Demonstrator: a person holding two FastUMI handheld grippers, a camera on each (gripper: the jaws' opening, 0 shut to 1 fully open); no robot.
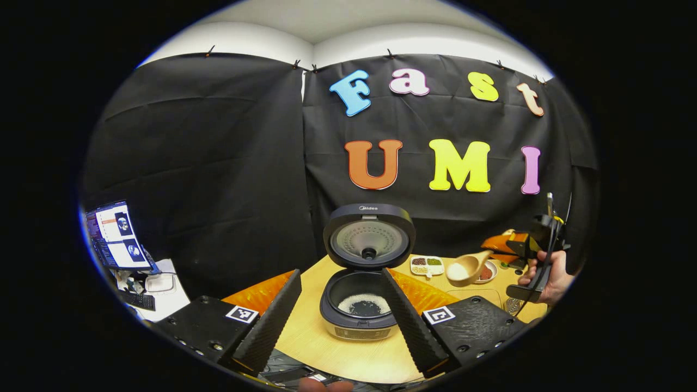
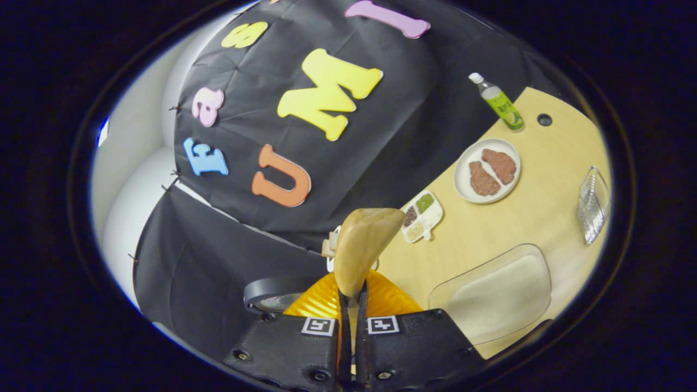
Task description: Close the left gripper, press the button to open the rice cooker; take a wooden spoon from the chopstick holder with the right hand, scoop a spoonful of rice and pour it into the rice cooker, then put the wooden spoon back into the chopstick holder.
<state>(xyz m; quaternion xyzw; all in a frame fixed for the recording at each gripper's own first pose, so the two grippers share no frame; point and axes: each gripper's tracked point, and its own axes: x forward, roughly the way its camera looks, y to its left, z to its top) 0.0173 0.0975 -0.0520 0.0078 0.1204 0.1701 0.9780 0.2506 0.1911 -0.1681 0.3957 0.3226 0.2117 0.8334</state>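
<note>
In the left gripper view, a laptop (image 1: 117,237) sits far left beyond the counter (image 1: 326,337). The left claw (image 1: 342,313) hangs with its fingers spread apart, empty, framing the rice cooker (image 1: 362,305), whose lid (image 1: 369,237) stands fully open; some rice already lies in the pot. To the right, the wooden spoon (image 1: 467,268) carries a mound of rice, bowl level, near the cooker but not yet over it. Farther right, a hand grips the right claw (image 1: 514,251).

In the right gripper view, the right claw (image 2: 353,326) is clamped together on the spoon's handle, with the chopstick holder (image 2: 592,204) well off to the right.

The risk, as I judge it: the grip is narrow on a smooth handle, so the spoon may twist and spill rice onto the counter before reaching the pot, or tipping early may scatter grains over the rim.
</note>
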